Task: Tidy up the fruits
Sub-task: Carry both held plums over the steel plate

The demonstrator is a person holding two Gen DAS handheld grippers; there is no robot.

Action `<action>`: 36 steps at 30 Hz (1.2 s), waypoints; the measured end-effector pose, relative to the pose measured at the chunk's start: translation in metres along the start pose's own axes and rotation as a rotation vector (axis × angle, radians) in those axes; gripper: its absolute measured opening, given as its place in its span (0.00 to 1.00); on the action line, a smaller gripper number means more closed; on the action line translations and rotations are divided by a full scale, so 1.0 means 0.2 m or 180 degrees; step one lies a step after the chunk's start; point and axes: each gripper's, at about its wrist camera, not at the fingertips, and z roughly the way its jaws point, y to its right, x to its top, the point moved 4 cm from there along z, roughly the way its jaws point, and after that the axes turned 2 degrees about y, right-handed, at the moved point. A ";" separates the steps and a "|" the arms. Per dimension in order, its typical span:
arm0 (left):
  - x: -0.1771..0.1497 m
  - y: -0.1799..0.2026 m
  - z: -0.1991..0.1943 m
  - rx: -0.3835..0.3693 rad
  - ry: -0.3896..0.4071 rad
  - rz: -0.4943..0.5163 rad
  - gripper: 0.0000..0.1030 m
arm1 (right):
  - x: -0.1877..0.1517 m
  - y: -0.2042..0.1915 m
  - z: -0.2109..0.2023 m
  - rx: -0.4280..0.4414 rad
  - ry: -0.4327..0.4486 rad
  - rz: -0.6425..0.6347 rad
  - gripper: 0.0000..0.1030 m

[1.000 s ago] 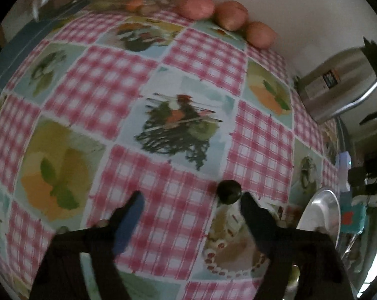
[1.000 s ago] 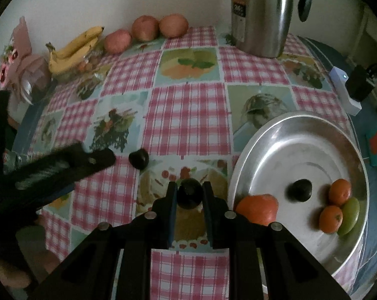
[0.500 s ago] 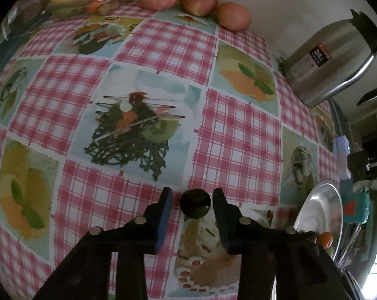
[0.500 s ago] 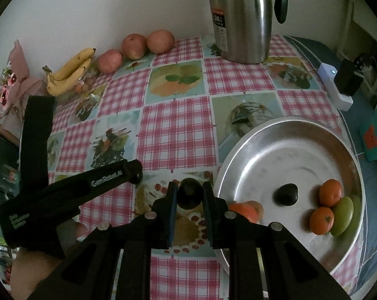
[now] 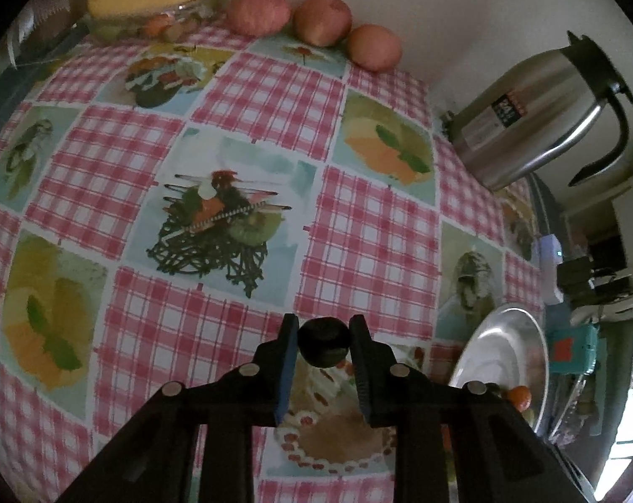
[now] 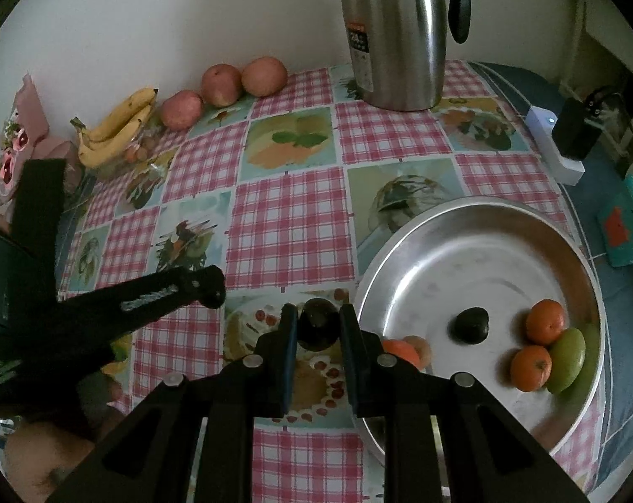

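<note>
**Both grippers hold dark fruit**

The left gripper (image 5: 324, 346) has just closed on a small dark fruit (image 5: 324, 341). The right gripper (image 6: 317, 327) clamps another dark fruit (image 6: 317, 323), just left of the metal tray (image 6: 404, 260) holding oranges (image 6: 545, 320).

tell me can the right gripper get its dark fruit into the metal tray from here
Probably yes: the right gripper, shut on a dark fruit, sits just beside the tray's rim, nothing between.

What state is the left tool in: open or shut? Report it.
Shut on a dark fruit: the left tool has just closed, and both fingers press against the fruit's sides.
</note>
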 end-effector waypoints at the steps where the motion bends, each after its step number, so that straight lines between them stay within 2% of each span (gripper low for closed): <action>1: 0.00 0.01 -0.02 -0.0011 0.0012 0.0016 0.26 | 0.00 0.00 0.00 0.0001 0.0000 -0.0003 0.20; 10: -0.07 0.10 -0.14 -0.0123 0.0018 0.0146 0.26 | -0.01 0.06 -0.04 -0.0024 0.0027 0.0045 0.20; 14: -0.11 0.17 -0.15 -0.0217 -0.0049 0.0242 0.26 | -0.01 0.17 -0.06 -0.0152 0.0010 0.0158 0.20; 22: -0.25 0.41 -0.11 -0.0452 -0.0272 0.0560 0.26 | -0.08 0.43 -0.11 -0.0418 -0.0062 0.0421 0.20; 30: -0.39 0.61 -0.05 -0.0563 -0.0389 0.0900 0.26 | -0.19 0.56 -0.13 -0.0470 -0.0146 0.0561 0.20; 36: -0.42 0.66 0.01 -0.0637 -0.0434 0.0937 0.26 | -0.27 0.63 -0.09 -0.0475 -0.0302 0.0662 0.20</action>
